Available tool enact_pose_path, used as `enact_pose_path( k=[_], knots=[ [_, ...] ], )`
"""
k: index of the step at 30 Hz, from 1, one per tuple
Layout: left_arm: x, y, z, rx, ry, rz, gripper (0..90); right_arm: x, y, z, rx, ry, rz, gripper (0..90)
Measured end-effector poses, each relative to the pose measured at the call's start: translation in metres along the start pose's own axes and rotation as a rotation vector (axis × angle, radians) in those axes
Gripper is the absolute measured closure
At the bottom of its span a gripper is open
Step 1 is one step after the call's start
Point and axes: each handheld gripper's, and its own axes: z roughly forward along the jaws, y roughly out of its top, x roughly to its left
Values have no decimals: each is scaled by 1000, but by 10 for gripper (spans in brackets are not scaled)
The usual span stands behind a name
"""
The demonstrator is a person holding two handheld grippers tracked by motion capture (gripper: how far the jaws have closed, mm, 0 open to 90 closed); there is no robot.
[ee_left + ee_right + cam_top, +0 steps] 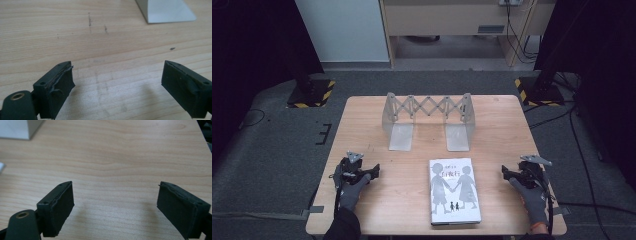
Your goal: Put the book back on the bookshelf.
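Note:
A white book [454, 190] with grey figures of two children on its cover lies flat near the table's front edge. Behind it stands a grey metal extendable book stand [428, 120] with a scissor lattice and two flat feet. My left gripper [373, 171] rests low at the table's left front, held in a gloved hand, well left of the book. My right gripper [506, 173] rests at the right front, right of the book. In the left gripper view my gripper [117, 82] stands open over bare wood. In the right gripper view my gripper [116, 205] is open too, nothing between its jaws.
The wooden table [362, 125] stands on grey carpet. One grey foot of the stand [166, 11] shows ahead of the left gripper, and a corner of the other foot [17, 128] ahead of the right. Black stands with yellow-striped bases [312, 92] flank the table's far corners.

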Motion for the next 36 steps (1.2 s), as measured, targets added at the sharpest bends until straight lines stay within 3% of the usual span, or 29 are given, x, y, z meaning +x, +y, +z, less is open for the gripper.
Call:
enact_pose_path(
  k=[3,5,15,23,36],
  knots=[
    [-4,1,-6,-18,-14,-12,109,2,2,-7,-41,33,23,165],
    [-6,3,-9,-30,-21,-16,113,4,4,-11,-59,40,10,168],
    [-22,5,-18,-42,-50,-19,126,19,8,-18,-67,80,-33,188],
    [-36,6,-24,-63,-84,6,132,34,10,-26,-88,142,-43,178],
    [-63,8,-27,-71,-151,72,142,64,12,-35,-89,239,-109,188]
  ],
)
